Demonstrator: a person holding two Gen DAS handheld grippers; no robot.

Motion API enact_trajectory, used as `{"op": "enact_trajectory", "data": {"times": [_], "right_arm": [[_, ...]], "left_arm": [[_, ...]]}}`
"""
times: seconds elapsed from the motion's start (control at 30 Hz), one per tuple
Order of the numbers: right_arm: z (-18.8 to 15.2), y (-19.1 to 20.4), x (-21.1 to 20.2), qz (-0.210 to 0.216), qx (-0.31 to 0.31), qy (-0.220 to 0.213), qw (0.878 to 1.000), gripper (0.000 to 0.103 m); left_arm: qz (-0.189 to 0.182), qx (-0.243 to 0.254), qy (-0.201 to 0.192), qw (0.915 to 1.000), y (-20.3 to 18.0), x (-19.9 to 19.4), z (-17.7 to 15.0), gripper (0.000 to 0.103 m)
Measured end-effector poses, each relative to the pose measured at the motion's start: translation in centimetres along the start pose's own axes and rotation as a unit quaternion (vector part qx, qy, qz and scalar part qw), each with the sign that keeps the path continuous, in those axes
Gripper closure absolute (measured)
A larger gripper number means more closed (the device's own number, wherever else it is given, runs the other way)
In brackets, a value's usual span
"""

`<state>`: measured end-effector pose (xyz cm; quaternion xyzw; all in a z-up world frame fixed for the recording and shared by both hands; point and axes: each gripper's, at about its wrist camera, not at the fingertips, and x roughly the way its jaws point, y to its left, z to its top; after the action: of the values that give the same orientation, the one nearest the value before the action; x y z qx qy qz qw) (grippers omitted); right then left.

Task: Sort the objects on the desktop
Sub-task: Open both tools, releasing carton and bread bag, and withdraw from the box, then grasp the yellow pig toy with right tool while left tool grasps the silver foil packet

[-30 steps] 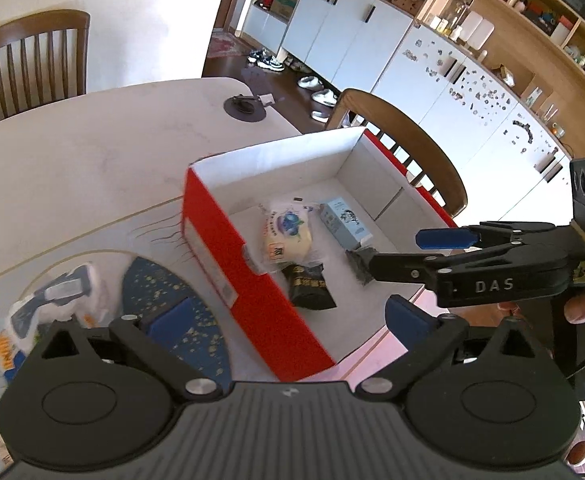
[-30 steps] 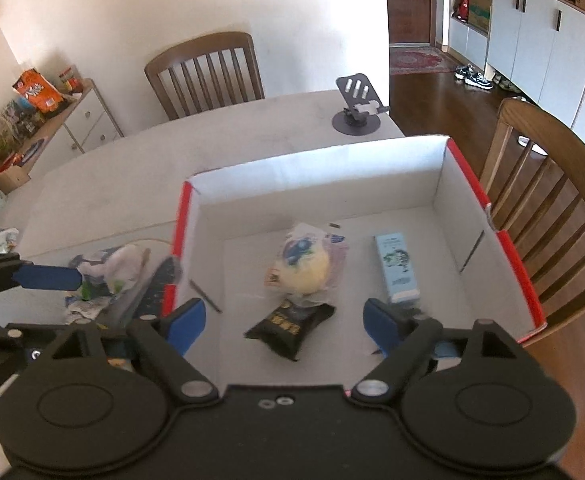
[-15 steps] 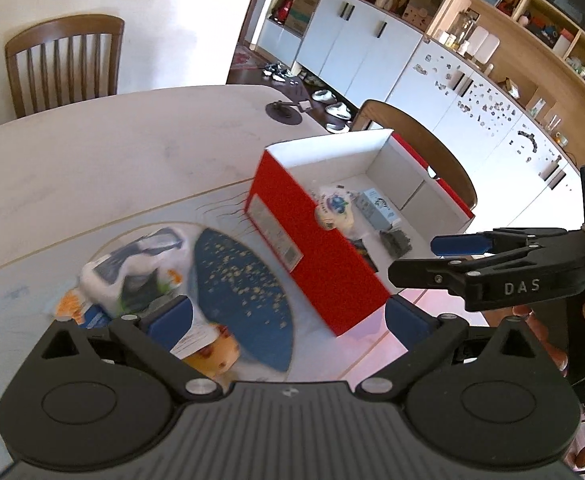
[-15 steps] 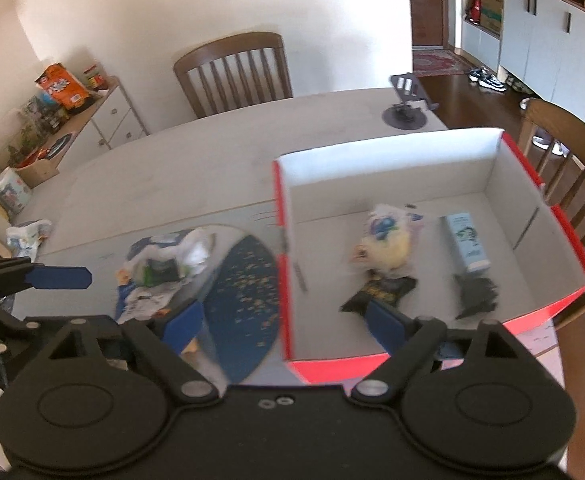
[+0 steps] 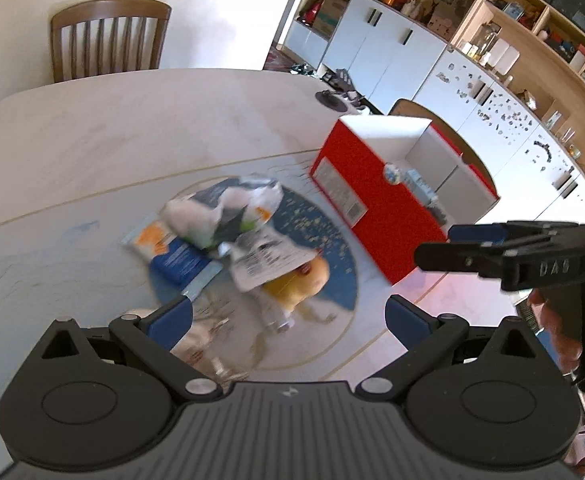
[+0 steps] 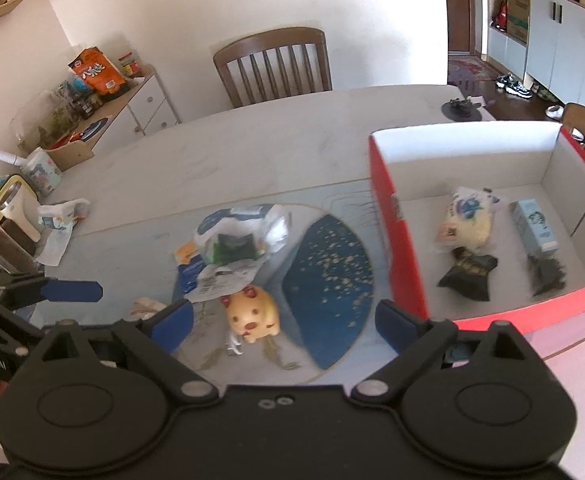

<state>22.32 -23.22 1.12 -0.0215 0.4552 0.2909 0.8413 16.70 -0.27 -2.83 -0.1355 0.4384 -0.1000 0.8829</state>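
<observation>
left to right across the right wrist view: the left gripper [image 6: 72, 291] enters from the left edge over the tabletop [image 6: 252, 140], showing one blue pad; in its own view its jaws stand wide apart with nothing between them. next, a heap of snack packets [image 6: 236, 244] lies on a round blue-patterned mat [image 6: 328, 264], with a white crinkled bag uppermost and a blue packet [image 5: 180, 258] beneath it. a yellow pig toy [image 6: 254, 314] lies at the near side of the heap, touching it. the right gripper [image 6: 284, 322] hovers over the toy and the mat, its jaws opening and wide apart, empty. to the right, just beside the mat, stands a red box [image 6: 396, 240], white inside, which holds a pale yellow packet [image 6: 466, 220], a light blue carton [image 6: 534, 226] and two dark packets [image 6: 468, 274]. in the left wrist view the same box appears beyond the heap, and the right gripper crosses the right edge, held by a hand [image 5: 552, 320].
</observation>
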Motion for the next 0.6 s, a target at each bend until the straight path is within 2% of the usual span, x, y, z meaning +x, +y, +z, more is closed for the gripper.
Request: {"op": "enact_trajectory", "data": {"times": [0.27,0.6], "right_arm": [[-0.6,1.4,1.3,0.003,-0.002,0.011,1.0,0.005],[-1.4,2.2,3.8,0.012,-0.01,0.035,0.999,0.005]], "left_arm": [[0.006,-0.012,0.01,0.9999,2.3,-0.1,-2.3,0.0],[0.019,-0.041,0.034,0.9984,3.9,2.0,-3.9,0.0]]}}
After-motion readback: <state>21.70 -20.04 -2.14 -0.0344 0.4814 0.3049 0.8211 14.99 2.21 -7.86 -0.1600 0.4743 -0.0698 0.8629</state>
